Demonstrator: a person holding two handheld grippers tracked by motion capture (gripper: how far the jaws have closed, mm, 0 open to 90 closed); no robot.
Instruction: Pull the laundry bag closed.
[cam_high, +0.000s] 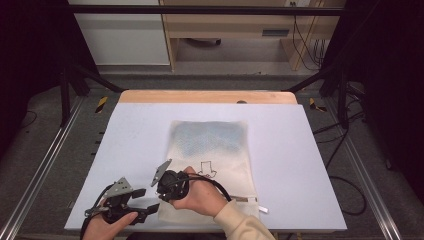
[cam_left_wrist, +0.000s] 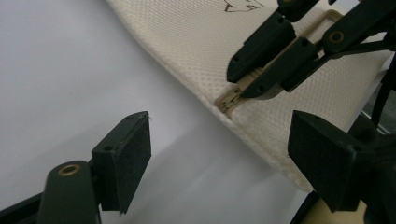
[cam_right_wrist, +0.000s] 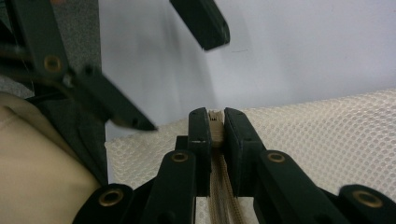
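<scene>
Cream mesh bag (cam_high: 210, 160) is lying flat on the white table cover (cam_high: 135, 135), near the middle and reaching toward the person's edge. It has a bluish patch (cam_high: 207, 136) in the far half and a small black line drawing (cam_high: 206, 168) near the centre.

Right gripper (cam_high: 167, 192) is sitting over the bag's near left corner, held in the right hand (cam_high: 200, 192), cream sleeve (cam_high: 240, 222) coming in from the bottom. In the right gripper view its jaws are pressing together on the tan zipper (cam_right_wrist: 215, 135) at the bag's edge, the zipper end poking up between the two pads and the zipper tape running down below them. The left gripper view is showing the same thing from the side: right gripper (cam_left_wrist: 252, 86) tips pinching the zipper (cam_left_wrist: 231, 99) right at the bag's (cam_left_wrist: 196, 42) border.

Left gripper (cam_high: 142, 202) is sitting just off the bag's left side, close to the right gripper, over bare cover, held in the left hand (cam_high: 102, 225). Its jaws are standing wide apart, gripping nothing; in its own view one pad is hanging over white cover (cam_left_wrist: 60, 70), the other over the bag's corner. Left gripper (cam_right_wrist: 159, 70) is also showing in the right gripper view, spread, above the bag's (cam_right_wrist: 327, 135) edge.
</scene>
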